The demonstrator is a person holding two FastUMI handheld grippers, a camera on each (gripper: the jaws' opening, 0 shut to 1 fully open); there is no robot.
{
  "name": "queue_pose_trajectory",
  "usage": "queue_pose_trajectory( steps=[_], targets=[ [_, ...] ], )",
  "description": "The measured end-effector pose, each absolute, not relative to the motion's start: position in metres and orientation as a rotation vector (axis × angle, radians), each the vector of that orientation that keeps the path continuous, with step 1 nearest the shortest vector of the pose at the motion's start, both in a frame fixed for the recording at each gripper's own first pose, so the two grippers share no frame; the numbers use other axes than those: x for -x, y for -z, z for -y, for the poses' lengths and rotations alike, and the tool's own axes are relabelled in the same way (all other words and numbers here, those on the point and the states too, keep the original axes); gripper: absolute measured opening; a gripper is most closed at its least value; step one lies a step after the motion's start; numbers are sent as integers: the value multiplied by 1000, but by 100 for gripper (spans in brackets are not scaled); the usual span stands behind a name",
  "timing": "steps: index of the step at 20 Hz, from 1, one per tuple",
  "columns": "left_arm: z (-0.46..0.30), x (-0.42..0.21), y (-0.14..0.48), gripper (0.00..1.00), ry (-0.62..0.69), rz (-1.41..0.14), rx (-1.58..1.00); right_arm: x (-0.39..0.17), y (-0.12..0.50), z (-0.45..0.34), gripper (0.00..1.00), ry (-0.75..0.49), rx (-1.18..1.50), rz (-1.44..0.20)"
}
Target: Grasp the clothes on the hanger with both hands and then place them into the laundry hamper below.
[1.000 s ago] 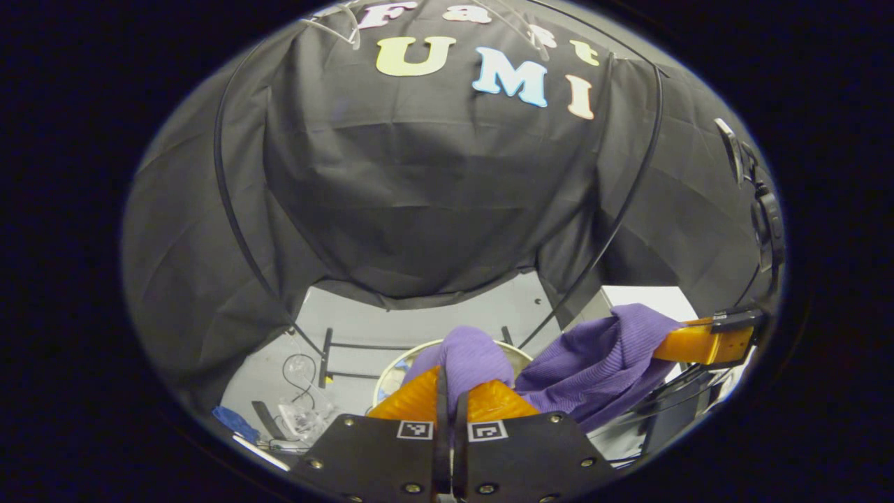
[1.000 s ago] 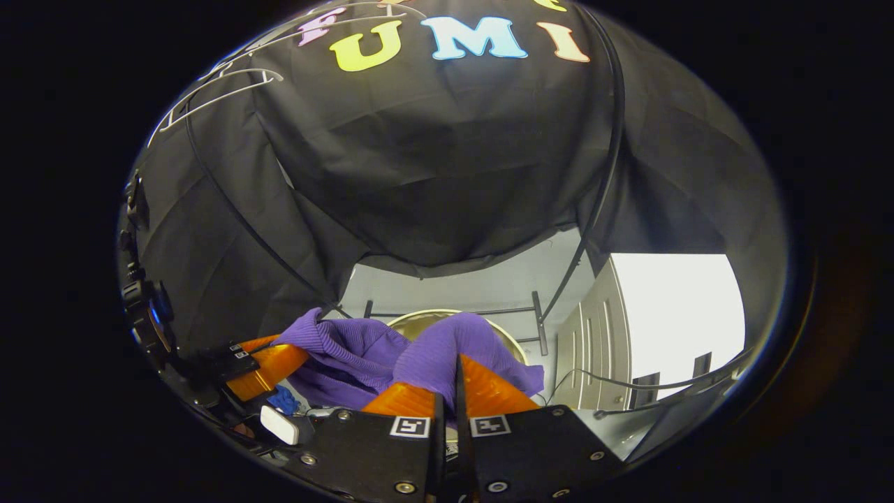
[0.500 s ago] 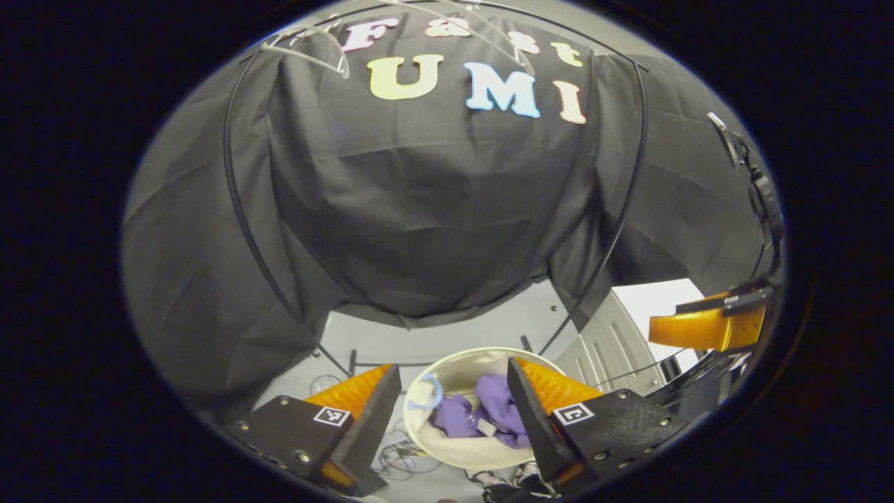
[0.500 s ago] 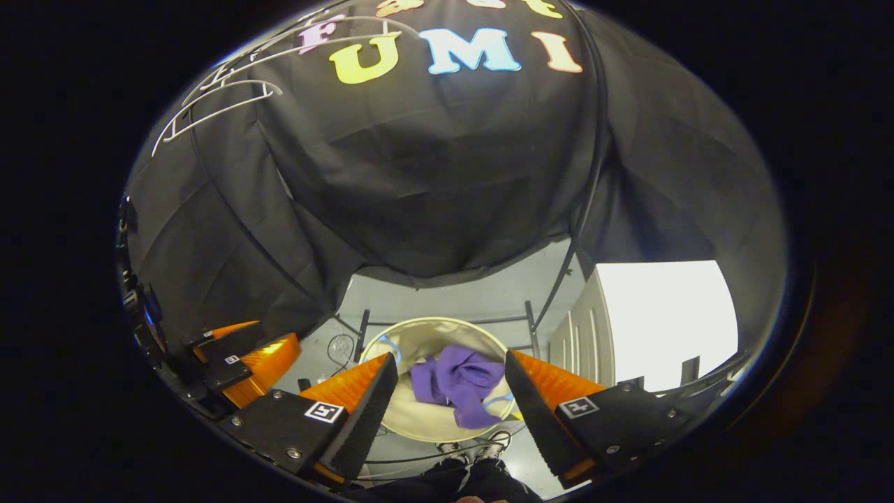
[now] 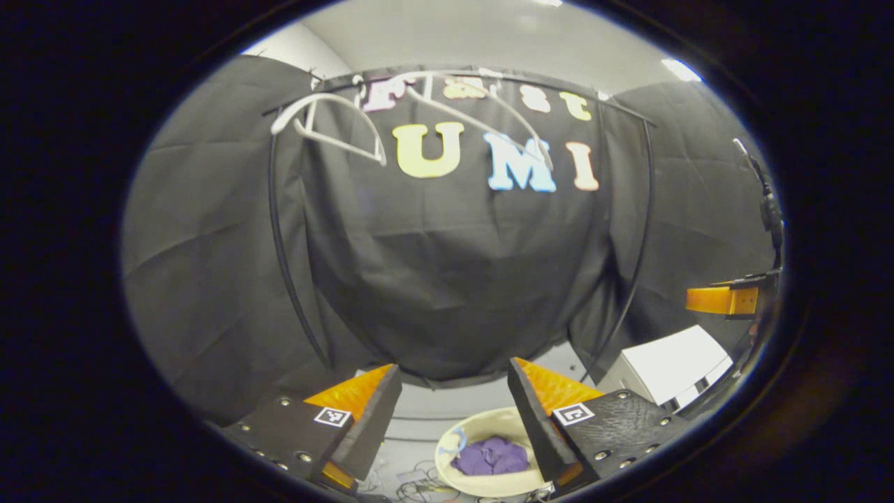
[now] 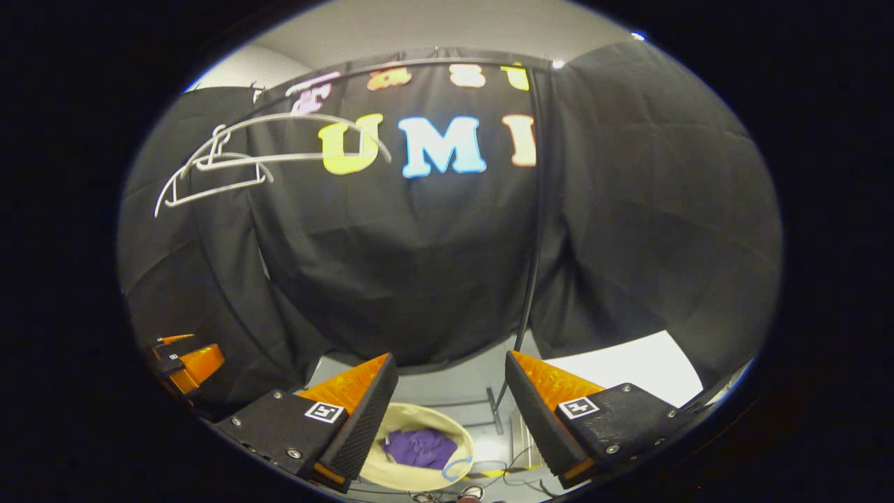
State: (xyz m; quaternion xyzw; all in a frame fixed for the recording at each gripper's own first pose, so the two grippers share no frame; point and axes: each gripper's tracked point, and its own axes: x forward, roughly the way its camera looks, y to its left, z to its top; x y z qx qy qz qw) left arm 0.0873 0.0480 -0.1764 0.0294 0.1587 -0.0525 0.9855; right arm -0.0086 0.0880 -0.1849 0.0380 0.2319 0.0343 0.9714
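A purple garment (image 5: 491, 456) lies crumpled inside the round cream laundry hamper (image 5: 450, 467) on the floor, also seen as the purple garment (image 6: 419, 447) in the hamper (image 6: 412, 477). My left gripper (image 5: 454, 412) stands open high above the hamper with nothing between its fingers. My right gripper (image 6: 450, 405) is open and empty too, likewise well above the hamper. Bare white hangers (image 5: 328, 126) hang on the black rail at the top, and the hangers (image 6: 223, 164) appear at the upper left of the right gripper view. Each gripper appears at the side edge of the other's view.
A black clothes rack frame (image 5: 283, 230) stands in front of the booth's black cloth wall. A white box-like unit (image 5: 667, 367) sits on the floor to the right of the hamper. Cables (image 5: 419, 478) lie on the grey floor beside the hamper.
Both grippers opened and let go of the purple garment, which dropped into the hamper. Both have since risen and tilted up, so the hamper looks smaller and lower.
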Motion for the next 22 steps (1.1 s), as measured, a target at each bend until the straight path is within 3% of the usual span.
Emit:
queue_pose_trajectory(
  steps=[1, 2, 4, 6, 7, 11, 13, 14, 16, 17, 22],
  targets=[
    [-51, -92, 155, 94, 102, -274, -48, 5, 164, -85, 95, -59, -74, -410],
    [-56, -96, 136, 94, 100, -230, -36, 3, 144, -80, 91, -49, -70, -354],
    [-61, -105, 91, 94, 96, -144, -14, 1, 108, -71, 95, -24, -65, -256],
    [-67, -108, 52, 94, 97, -80, -2, 0, 74, -64, 91, -5, -57, -163],
    [-72, -110, 36, 94, 97, -58, 3, 2, 61, -60, 95, 9, -54, -129],
    [-90, -82, -6, 94, 23, 37, 10, 12, 20, -41, 95, 67, -39, -19],
    [-97, -75, -11, 94, 3, 44, 3, 23, 12, -36, 91, 73, -22, 19],
    [-98, -73, -8, 94, -2, 33, 0, 27, 13, -33, 95, 75, 0, 11],
    [-96, -69, 4, 94, 2, 4, 4, 37, 22, -19, 92, 109, 8, -45],
    [-96, -66, 8, 94, 0, 1, -2, 41, 21, -15, 95, 122, -5, -50],
    [-96, -68, 20, 94, -5, -21, -6, 36, 12, 0, 95, 156, -83, -45]
  ],
)
